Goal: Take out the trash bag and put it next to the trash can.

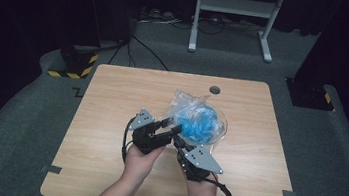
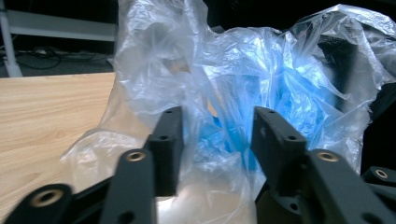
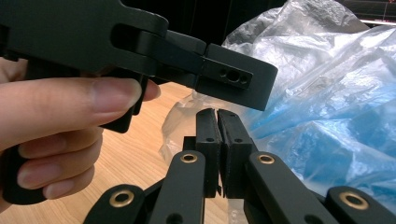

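A crumpled clear plastic bag [image 1: 195, 116] with blue stuff inside lies at the table's middle; in the left gripper view the bag [image 2: 243, 70] rises right in front of the jaws. My left gripper [image 1: 171, 126] stands open at the bag's near-left edge, its jaws [image 2: 217, 116] on either side of a fold of film without squeezing it. My right gripper [image 1: 180, 141] sits just below it at the bag's near edge. Its jaws [image 3: 217, 112] are pressed together, apparently on the bag's thin film [image 3: 327, 116]. The left gripper [image 3: 224, 74] crosses above them, held by a hand [image 3: 70, 107].
The wooden table [image 1: 109, 120] has a round hole [image 1: 215, 89] near its far edge. Beyond it stand a white frame [image 1: 234, 7] and two black posts with yellow-black tape [image 1: 73, 65]. Both forearms come in from the table's near edge.
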`<state>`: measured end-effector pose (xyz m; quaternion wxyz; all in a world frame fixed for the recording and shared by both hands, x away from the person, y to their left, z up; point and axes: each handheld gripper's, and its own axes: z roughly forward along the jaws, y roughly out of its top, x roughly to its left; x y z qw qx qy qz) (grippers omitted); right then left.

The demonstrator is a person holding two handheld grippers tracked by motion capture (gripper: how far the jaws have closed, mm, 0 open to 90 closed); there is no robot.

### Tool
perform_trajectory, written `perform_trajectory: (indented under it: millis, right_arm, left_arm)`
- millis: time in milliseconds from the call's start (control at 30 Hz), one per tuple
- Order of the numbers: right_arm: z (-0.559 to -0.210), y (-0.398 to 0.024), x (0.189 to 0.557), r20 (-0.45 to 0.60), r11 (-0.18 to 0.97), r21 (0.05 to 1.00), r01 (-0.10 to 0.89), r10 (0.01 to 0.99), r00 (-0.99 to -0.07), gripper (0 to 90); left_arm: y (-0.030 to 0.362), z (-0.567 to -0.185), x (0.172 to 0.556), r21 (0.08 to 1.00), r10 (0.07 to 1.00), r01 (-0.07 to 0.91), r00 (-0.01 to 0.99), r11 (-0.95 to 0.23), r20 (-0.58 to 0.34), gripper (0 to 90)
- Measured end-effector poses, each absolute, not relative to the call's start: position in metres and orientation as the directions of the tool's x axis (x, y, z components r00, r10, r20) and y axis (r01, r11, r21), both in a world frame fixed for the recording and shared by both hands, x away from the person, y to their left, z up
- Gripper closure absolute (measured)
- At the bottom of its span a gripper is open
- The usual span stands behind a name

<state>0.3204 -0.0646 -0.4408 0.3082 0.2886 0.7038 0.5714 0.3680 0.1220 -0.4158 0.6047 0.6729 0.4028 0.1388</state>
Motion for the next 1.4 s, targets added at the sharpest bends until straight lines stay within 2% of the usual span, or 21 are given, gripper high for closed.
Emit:
perform_trajectory:
  millis: [33, 167, 200, 467, 600, 700, 933, 1233, 1300, 1400]
  right_arm:
    - [-0.441, -0.065, 0.32, -0.101, 0.179, 0.982, 0.057, 0.759, -0.643, 86.6]
    - [-0.44, -0.065, 0.32, -0.102, 0.179, 0.982, 0.055, 0.758, -0.644, 86.5]
    - [-0.44, -0.064, 0.32, -0.104, 0.18, 0.982, 0.053, 0.758, -0.644, 86.5]
    - [-0.442, -0.062, 0.317, -0.112, 0.193, 0.98, 0.05, 0.743, -0.659, 83.8]
    - [-0.439, -0.064, 0.315, -0.107, 0.181, 0.982, 0.044, 0.742, -0.662, 79.4]
    - [-0.429, -0.072, 0.31, -0.097, 0.151, 0.988, 0.026, 0.751, -0.653, 70.9]
    - [-0.411, -0.087, 0.298, -0.118, 0.129, 0.991, -0.028, 0.773, -0.623, 65.0]
    - [-0.393, -0.13, 0.294, -0.107, 0.094, 0.994, -0.052, 0.871, -0.48, 56.5]
    - [-0.391, -0.147, 0.294, -0.13, 0.112, 0.991, -0.067, 0.91, -0.394, 54.3]
    - [-0.396, -0.165, 0.298, -0.088, 0.083, 0.996, -0.03, 0.933, -0.35, 53.0]
  left_arm:
    - [0.124, -0.416, 0.368, 0.925, 0.71, 0.375, 0.636, 0.058, -0.302, 60.3]
    - [0.124, -0.415, 0.368, 0.927, 0.712, 0.372, 0.638, 0.05, -0.294, 65.4]
    - [0.123, -0.415, 0.367, 0.931, 0.713, 0.364, 0.641, 0.044, -0.284, 70.2]
    - [0.122, -0.416, 0.367, 0.936, 0.703, 0.352, 0.662, 0.014, -0.26, 85.9]
    - [0.124, -0.414, 0.367, 0.937, 0.7, 0.35, 0.663, 0.025, -0.267, 86.4]
    - [0.125, -0.412, 0.368, 0.936, 0.696, 0.348, 0.661, 0.048, -0.282, 86.4]
    - [0.124, -0.406, 0.371, 0.942, 0.693, 0.329, 0.664, 0.067, -0.281, 86.4]
    - [0.125, -0.4, 0.379, 0.946, 0.685, 0.316, 0.673, 0.077, -0.28, 86.5]
    - [0.123, -0.4, 0.38, 0.945, 0.682, 0.317, 0.675, 0.078, -0.283, 86.5]
    - [0.117, -0.399, 0.382, 0.946, 0.673, 0.315, 0.685, 0.073, -0.28, 86.5]
